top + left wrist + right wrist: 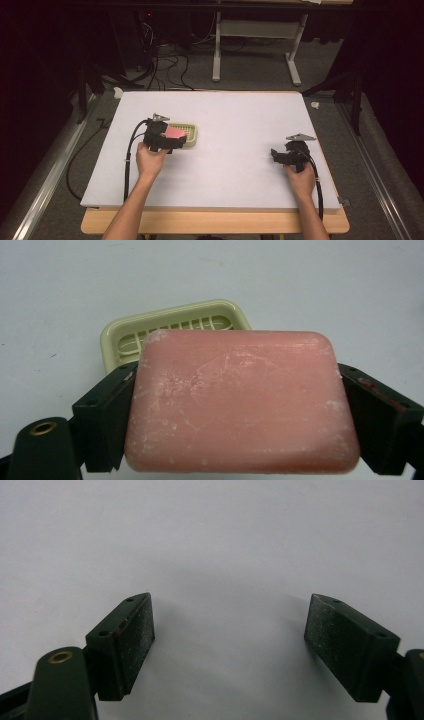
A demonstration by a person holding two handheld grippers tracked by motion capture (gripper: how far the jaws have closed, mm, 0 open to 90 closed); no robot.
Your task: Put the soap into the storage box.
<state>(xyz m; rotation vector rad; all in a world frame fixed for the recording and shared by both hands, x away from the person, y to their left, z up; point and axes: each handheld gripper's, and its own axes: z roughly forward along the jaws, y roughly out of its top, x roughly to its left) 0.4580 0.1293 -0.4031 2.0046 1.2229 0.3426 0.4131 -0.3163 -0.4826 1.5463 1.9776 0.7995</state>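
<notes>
A pink bar of soap (240, 400) sits clamped between the two black jaws of my left gripper (235, 390), which is shut on it. In the high view the left gripper (172, 137) holds the soap (173, 132) just over the near-left edge of a pale green soap dish (190, 135). That ribbed dish (175, 327) lies on the white table right behind the soap. My right gripper (276, 155) rests low at the table's right side, and its jaws (227, 630) stand wide open with nothing between them.
The white tabletop (235, 120) stretches between the two grippers. Beyond the far edge stand a grey metal frame (250, 35) and a tangle of cables (160, 60) on the floor. A wooden board edge (215, 222) runs along the near side.
</notes>
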